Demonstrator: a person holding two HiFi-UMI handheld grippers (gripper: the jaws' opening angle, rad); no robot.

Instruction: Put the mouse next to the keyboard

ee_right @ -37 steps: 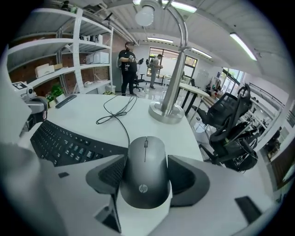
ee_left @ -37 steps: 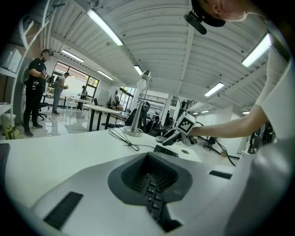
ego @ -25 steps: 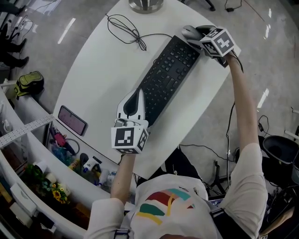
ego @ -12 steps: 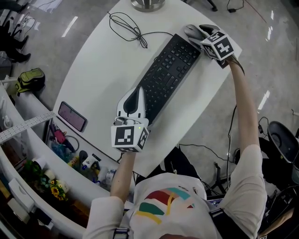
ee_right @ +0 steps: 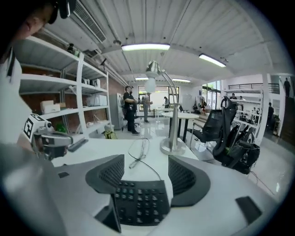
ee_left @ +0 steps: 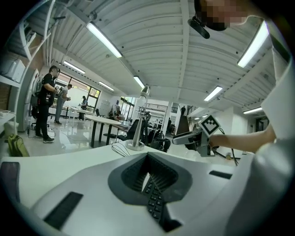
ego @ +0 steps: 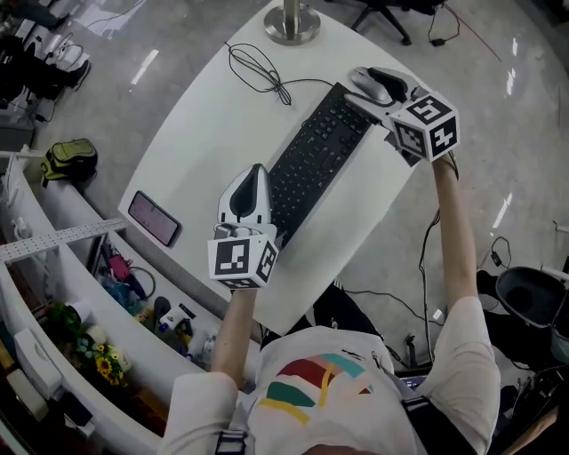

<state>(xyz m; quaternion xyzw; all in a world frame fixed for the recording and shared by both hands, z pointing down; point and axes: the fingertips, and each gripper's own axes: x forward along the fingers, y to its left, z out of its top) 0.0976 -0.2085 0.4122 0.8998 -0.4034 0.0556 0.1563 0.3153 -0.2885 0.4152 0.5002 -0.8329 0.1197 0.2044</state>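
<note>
The black keyboard lies slanted on the white table. My right gripper hovers over its far right end. In the right gripper view that gripper is open, with keyboard keys below the gap and nothing gripped. A grey rounded shape shows at that tip; whether it is the mouse or a jaw I cannot tell. My left gripper is shut at the keyboard's near left end. In the left gripper view only a sliver of keys shows.
A coiled cable runs from the keyboard toward a round lamp base at the table's far edge. A phone lies at the left edge. A cluttered shelf stands below it and a bin on the right.
My right gripper's marker cube has drawn back toward me and tilted. The head view has shifted, so everything sits lower in frame. The left gripper stays at the keyboard's near end.
</note>
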